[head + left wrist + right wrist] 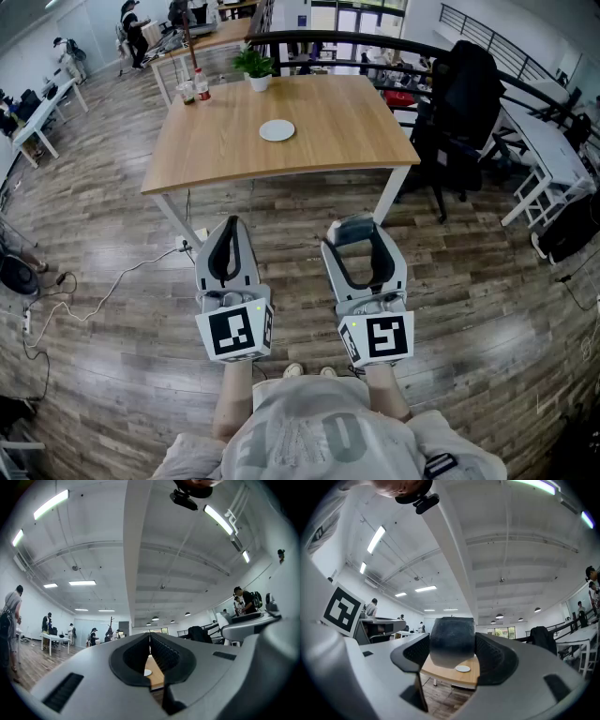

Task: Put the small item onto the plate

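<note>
While right claw (357, 234) grips one item (451, 641), one plate (277, 130)

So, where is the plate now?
In the head view, the white plate lies near the middle of the wooden table, with the potted plant behind it.

Dark, rounded small item (451, 641) gripped in the right claw (452, 652); round white plate (277, 130) lies flat on the wooden table (347, 122).
</note>
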`<move>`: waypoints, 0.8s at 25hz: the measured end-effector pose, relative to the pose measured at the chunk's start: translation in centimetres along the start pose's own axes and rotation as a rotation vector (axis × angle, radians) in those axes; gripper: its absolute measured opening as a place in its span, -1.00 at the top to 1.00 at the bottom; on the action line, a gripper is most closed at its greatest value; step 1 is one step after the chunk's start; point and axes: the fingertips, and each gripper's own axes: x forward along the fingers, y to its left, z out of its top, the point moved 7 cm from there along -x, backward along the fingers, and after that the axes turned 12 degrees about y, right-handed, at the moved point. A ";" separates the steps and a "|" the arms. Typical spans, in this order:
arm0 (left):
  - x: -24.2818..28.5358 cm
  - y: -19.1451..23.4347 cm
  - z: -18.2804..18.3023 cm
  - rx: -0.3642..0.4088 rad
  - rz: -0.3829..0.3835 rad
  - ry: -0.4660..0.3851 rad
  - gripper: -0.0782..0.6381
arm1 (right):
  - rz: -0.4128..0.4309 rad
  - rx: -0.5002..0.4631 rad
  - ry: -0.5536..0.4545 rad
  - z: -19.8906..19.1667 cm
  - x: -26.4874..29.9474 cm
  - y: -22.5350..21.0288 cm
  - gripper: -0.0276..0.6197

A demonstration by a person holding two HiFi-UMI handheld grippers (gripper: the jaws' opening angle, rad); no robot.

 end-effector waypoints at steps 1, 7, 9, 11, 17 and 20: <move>-0.2 0.1 0.0 0.006 -0.004 -0.001 0.76 | 0.001 -0.001 -0.002 0.0 -0.1 0.2 -0.05; -2.0 1.0 0.0 0.025 0.006 -0.015 0.76 | 0.005 -0.012 -0.006 0.0 -0.7 1.5 -0.05; -2.3 2.0 0.2 0.025 0.012 -0.025 0.76 | 0.007 -0.016 -0.017 0.3 -0.5 2.2 -0.05; -2.3 3.1 0.3 0.022 0.021 -0.031 0.76 | 0.008 0.006 -0.031 0.5 -0.1 2.8 -0.05; -2.3 6.3 -0.8 -0.015 0.040 -0.024 0.76 | 0.007 0.009 -0.028 0.2 0.8 4.3 -0.05; -1.7 7.9 -1.8 -0.038 0.044 -0.015 0.76 | -0.010 -0.010 -0.009 -0.2 1.2 4.8 -0.05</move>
